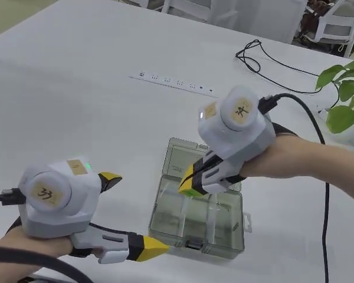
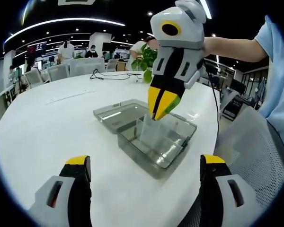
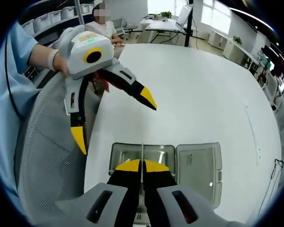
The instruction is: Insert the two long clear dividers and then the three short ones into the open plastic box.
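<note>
While the right gripper (image 1: 189,187) was clamped on a clear divider (image 2: 149,134) — upright, hanging straight below its tips over the middle of the open plastic box (image 1: 187,239) — the left gripper (image 1: 135,212) sat jaws wide apart, holding nothing, just beside the box's near corner.

An open-plan office; white tables (image 2: 47,123), mesh chairs (image 3: 52,156) (curved ceiling lights (image 2: 61,21)).
</note>
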Available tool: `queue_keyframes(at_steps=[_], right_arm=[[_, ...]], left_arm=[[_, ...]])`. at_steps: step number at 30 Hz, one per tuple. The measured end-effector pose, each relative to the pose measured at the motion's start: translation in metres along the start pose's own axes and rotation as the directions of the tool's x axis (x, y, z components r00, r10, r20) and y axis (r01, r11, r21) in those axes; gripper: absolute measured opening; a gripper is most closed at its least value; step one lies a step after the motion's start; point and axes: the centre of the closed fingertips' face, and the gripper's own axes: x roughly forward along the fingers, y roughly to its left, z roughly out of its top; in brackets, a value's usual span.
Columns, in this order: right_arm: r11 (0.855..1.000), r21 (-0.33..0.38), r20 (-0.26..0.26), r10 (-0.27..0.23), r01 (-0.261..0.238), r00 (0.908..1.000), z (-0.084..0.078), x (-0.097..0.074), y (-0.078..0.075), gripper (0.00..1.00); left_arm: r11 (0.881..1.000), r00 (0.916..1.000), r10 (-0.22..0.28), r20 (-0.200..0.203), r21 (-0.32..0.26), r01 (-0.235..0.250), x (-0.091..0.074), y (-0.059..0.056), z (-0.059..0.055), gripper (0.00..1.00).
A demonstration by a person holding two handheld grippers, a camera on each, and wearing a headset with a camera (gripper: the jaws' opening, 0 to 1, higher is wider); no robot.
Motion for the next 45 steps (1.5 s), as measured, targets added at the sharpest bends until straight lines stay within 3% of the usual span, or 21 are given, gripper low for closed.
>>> queue_keyframes(at_steps=[20,45], right_arm=[[0.999,0.013,-0.015,-0.040,0.040,0.9991,-0.007,0.020,-0.004,0.02],[1.000,0.008,-0.076,-0.022,0.023,0.9968,-0.016,0.039,-0.003,0.02]], left_arm=[[1.000,1.0000,-0.003,-0.002,-0.007,0.003,0.001,0.001,-0.002,0.97],[1.000,1.0000,-0.007,-0.002,-0.007,0.007,0.001,0.000,-0.004,0.96]])
